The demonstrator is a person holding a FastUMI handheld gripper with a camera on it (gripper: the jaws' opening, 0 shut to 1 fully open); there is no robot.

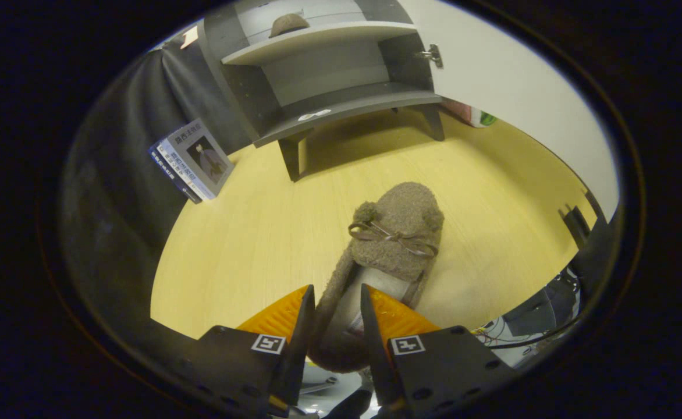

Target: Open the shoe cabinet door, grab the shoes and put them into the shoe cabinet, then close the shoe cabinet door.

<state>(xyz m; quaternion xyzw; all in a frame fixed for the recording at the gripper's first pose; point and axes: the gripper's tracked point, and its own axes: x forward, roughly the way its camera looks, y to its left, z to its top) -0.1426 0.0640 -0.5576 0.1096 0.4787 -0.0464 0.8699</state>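
Pale wood surface, black cloth wall on the left, a book leaning against it. Grey cabinet stands at the far end, door already swung open to the right, hinge visible. One shoe sits on the upper shelf; the lower shelf looks free apart from a small white tag.

Second shoe is a fuzzy brown slipper with a ribbon bow, lying on the surface well short of the cabinet, toe towards it, heel end between the fingers.

Tool: fingers narrowed around the heel, one on each side of the collar. They look to be touching the fleece on both sides, so I read it as pinched, though how firmly is unclear.

Handling, my judgement: light, soft and compressible, with a fleece outer that grips well, so slip is unlikely. The collar will squash, and the toe may droop once lifted. Better to hold lower, near the sole edge where it's stiffer, than on the fluffy rim. Not fragile.
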